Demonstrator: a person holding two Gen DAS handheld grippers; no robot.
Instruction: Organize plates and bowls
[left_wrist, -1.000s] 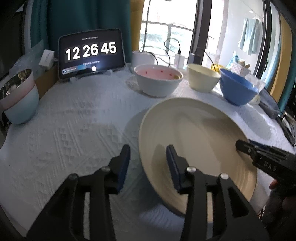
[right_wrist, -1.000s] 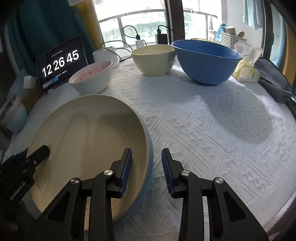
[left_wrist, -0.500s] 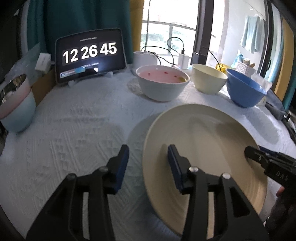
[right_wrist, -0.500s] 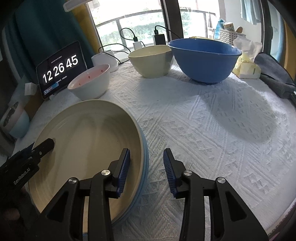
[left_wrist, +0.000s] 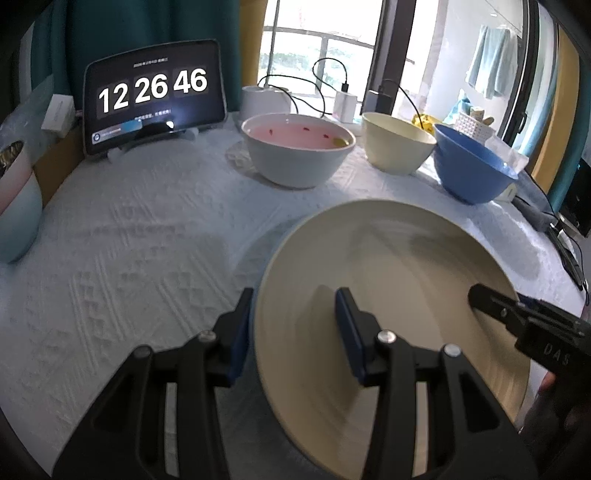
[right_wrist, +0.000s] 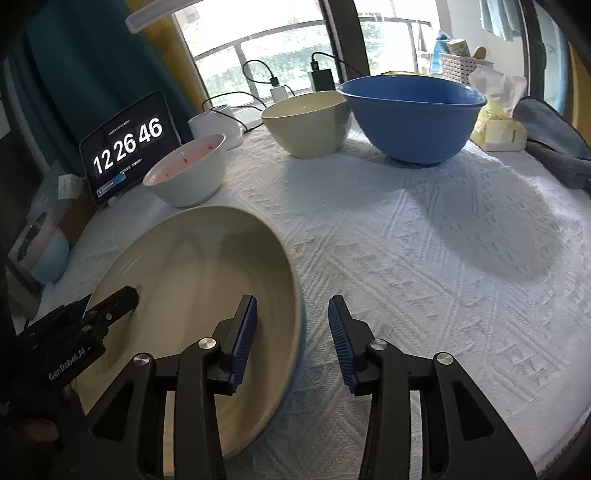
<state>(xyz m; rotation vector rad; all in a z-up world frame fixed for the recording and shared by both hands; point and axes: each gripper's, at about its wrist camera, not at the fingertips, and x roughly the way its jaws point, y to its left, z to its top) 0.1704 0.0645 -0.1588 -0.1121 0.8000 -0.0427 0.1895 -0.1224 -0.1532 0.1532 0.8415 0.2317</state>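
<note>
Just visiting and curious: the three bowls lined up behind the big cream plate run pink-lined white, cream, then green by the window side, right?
Almost. The last bowl is blue, not green, as the right wrist view shows plainly. The pink-lined white bowl and the cream bowl do come before it, behind the big cream plate.
</note>
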